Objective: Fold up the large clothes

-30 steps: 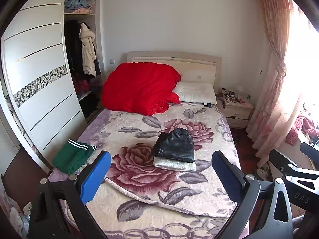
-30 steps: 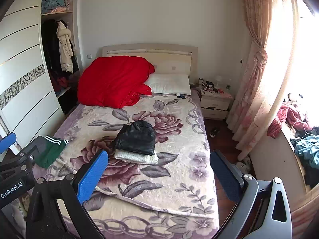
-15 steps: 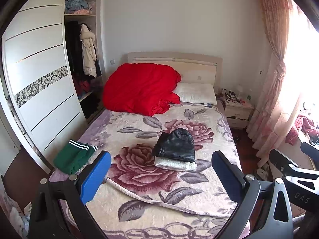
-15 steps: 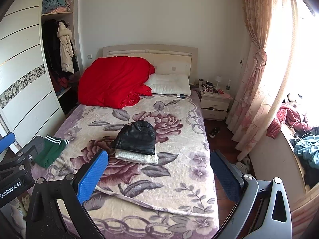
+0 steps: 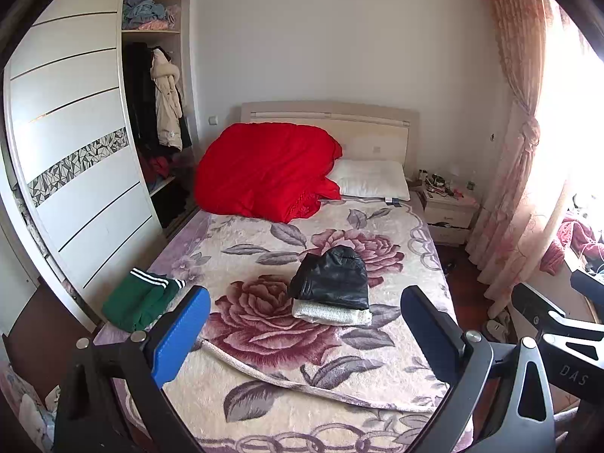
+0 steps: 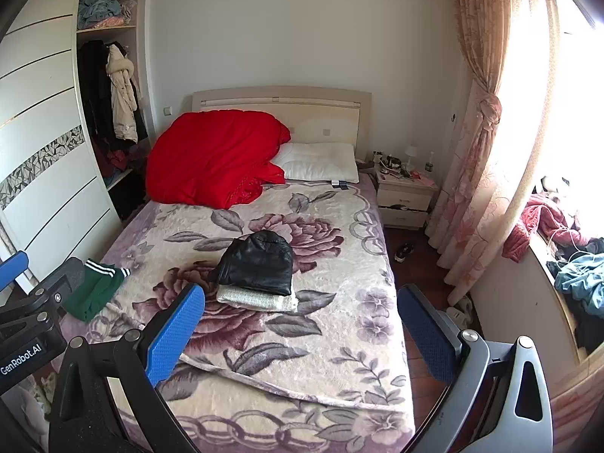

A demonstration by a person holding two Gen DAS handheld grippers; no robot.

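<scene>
Right wrist: black jacket (image 6: pixel 256 266) (folded) lies beyond spread hand-held gripper (image 6: pixel 302 334).

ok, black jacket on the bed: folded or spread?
Folded. The black jacket is a compact bundle stacked on a folded white garment.

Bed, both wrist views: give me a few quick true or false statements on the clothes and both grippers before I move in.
1. The folded black leather jacket lies on top of a folded white knit garment. True.
2. The green garment with white stripes sits on the white pillow. False: it lies at the left edge of the floral-blanket bed.
3. The left gripper is shut on cloth. False: open, holding nothing.
4. The right gripper is open. True.
5. The red quilt is heaped by the headboard. True.
</scene>
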